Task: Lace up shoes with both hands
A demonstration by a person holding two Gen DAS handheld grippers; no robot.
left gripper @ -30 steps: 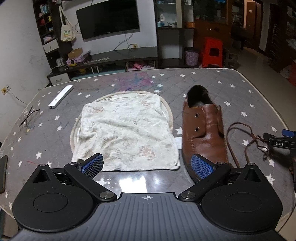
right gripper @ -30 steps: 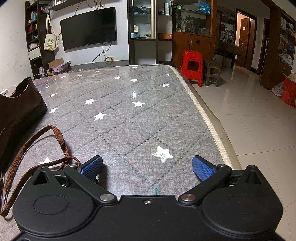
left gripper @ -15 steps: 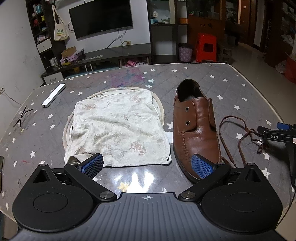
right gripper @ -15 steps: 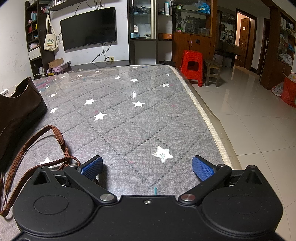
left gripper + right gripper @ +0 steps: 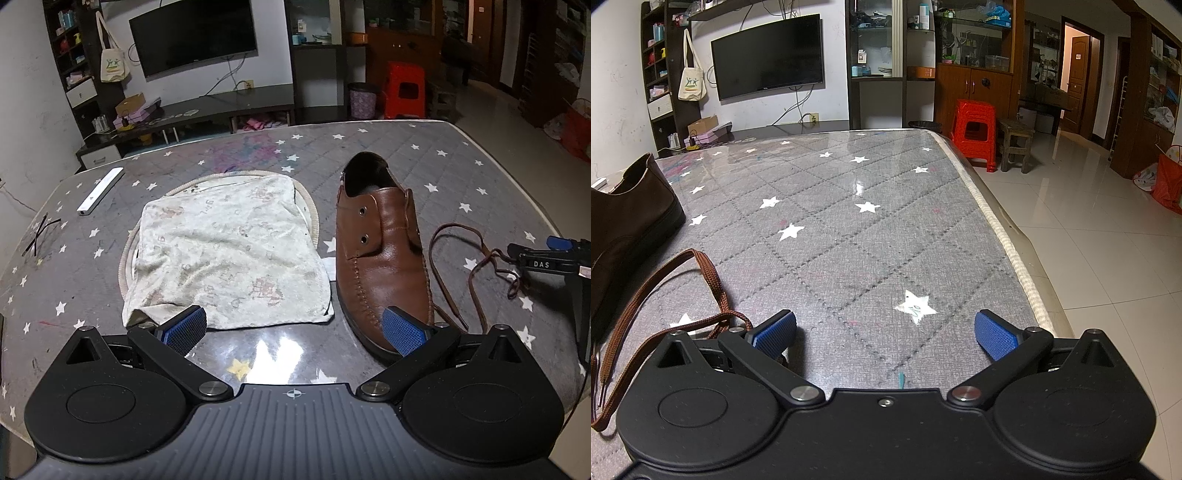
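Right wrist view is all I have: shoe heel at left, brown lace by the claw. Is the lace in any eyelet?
Observer: No. The two eyelets that show on the shoe are empty. The lace lies loose on the table, on the shoe's right side.
Operator: Which way does the toe point?
Observer: Toward the left claw, which is open and holds nothing.
Operator: Anything on the shoe's far side?
Observer: A crumpled pale cloth lies on a round mat, close beside the shoe.
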